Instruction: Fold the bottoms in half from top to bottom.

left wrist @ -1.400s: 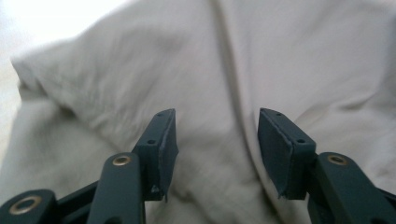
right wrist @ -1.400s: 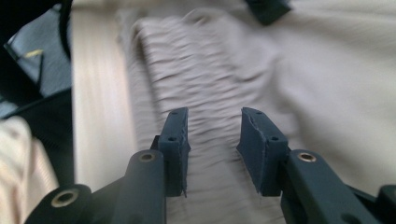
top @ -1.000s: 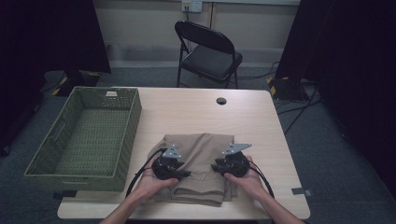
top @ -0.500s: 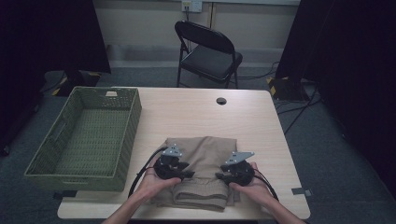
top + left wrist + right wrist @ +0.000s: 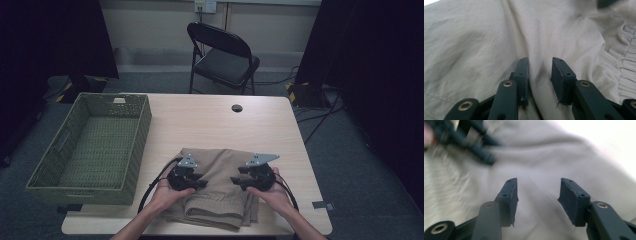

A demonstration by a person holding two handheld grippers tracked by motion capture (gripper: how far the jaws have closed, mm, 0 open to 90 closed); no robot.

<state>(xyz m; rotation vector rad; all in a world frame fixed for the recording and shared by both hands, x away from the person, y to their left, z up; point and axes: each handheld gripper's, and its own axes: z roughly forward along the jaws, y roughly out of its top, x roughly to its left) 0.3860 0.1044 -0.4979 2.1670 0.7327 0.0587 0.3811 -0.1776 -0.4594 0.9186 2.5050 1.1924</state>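
A folded khaki garment (image 5: 217, 162) lies on the near part of the wooden table (image 5: 215, 120). My left gripper (image 5: 202, 184) rests on its left half, pointing right. In the left gripper view its jaws (image 5: 540, 67) have just been closing, with a ridge of the cloth (image 5: 474, 37) between them and a gap still showing. My right gripper (image 5: 235, 181) hovers over the garment's right half, pointing left. Its jaws (image 5: 539, 187) have just been opening and stand wide above the cloth (image 5: 564, 157), holding nothing. The left gripper (image 5: 474, 145) appears blurred beyond them.
A green woven basket (image 5: 145, 115) stands on the table's left side, nothing inside it. A small round cable hole (image 5: 237, 108) sits near the far edge. A black folding chair (image 5: 225, 55) stands behind the table. The table's far half is bare wood.
The right gripper has drawn slightly toward the near edge and its jaws have spread apart off the cloth. The left gripper has stayed in place on the garment.
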